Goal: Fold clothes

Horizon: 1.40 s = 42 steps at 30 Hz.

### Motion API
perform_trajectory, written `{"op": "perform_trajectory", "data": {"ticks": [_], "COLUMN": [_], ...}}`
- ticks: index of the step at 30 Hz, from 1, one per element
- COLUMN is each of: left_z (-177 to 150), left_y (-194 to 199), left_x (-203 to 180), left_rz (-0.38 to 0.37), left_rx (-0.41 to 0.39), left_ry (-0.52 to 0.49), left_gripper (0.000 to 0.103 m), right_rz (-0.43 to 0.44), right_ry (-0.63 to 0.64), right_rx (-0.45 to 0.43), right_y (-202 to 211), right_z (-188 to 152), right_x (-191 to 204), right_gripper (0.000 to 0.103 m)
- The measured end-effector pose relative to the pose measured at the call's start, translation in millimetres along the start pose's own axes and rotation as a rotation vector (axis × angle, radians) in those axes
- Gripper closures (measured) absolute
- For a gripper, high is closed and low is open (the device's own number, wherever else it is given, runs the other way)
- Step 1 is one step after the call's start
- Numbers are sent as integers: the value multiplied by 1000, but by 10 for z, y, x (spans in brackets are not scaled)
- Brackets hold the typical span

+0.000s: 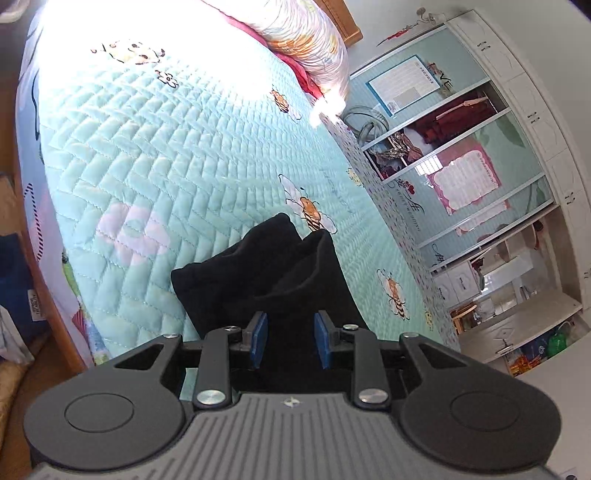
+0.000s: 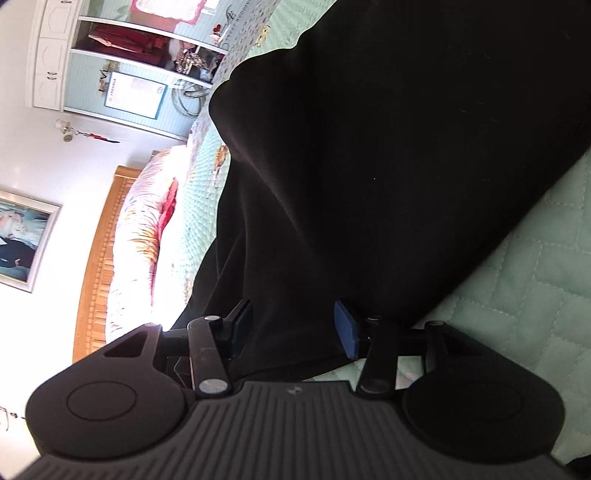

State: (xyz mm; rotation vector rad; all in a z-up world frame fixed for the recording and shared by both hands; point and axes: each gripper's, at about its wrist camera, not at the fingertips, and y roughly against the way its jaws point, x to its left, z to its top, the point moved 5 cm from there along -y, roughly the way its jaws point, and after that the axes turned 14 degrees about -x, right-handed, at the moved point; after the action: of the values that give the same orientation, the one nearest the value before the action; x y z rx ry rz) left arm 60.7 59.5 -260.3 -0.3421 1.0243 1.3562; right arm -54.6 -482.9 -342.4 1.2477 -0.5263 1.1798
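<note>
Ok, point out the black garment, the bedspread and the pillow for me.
black garment (image 2: 388,147): right wrist view, middle of the cloth.
bedspread (image 1: 155,177): left wrist view, bare quilted part.
pillow (image 1: 306,29): left wrist view, its flowered side.

Black garment (image 1: 266,280): soft matt cloth, faintly napped, maybe fleece; too dark to tell. Bedspread (image 1: 166,155): quilted cloth, slight satin sheen, stitched herringbone, printed bees. Rolled duvet (image 1: 306,33): glossy, smooth printed fabric. Headboard (image 2: 96,266): warm varnished wood, ribbed. Left gripper (image 1: 290,343): matt black plastic body, ridged grey housing, bright metal pivot pins, blue rubbery-looking pads (image 1: 322,341). Wardrobe (image 1: 517,110): white painted panels, glossy sliding doors.
</note>
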Motion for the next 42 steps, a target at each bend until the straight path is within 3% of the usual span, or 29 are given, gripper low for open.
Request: {"op": "perform_trajectory", "data": {"ticks": [7,13,16,21,23,28,37,42], "left_z": [92,149,135,150,147,159,188,139], "left_y": [-11,135,110,19,-6,-32,0,-25], "left_x": [105,171,244,254,296,358,376,317], "left_rz": [-7,56,65,50,56,49,40,17], "left_rx": [21,13,21,31,40,59,78,68], "left_ry": [80,103,125,146,168,207,232,222], "left_gripper": [71,54,53,49,49,49,48,45], "right_rz": [-52,-79,14,141,153,78,48,43], "right_ry": [11,124,264,411,407,404,294,266], "right_rx": [-12,-30,13,178,205,202,89,86], "right_y": [60,129,79,-377,-573,-791,-527,-661], "right_z": [-17,-108,-292,-719,-837,-1018,-927,-865], "right_x": [0,303,763,1427,1549,1546,1349,1300], "right_gripper": [52,40,40,37,36,33,30,29]}}
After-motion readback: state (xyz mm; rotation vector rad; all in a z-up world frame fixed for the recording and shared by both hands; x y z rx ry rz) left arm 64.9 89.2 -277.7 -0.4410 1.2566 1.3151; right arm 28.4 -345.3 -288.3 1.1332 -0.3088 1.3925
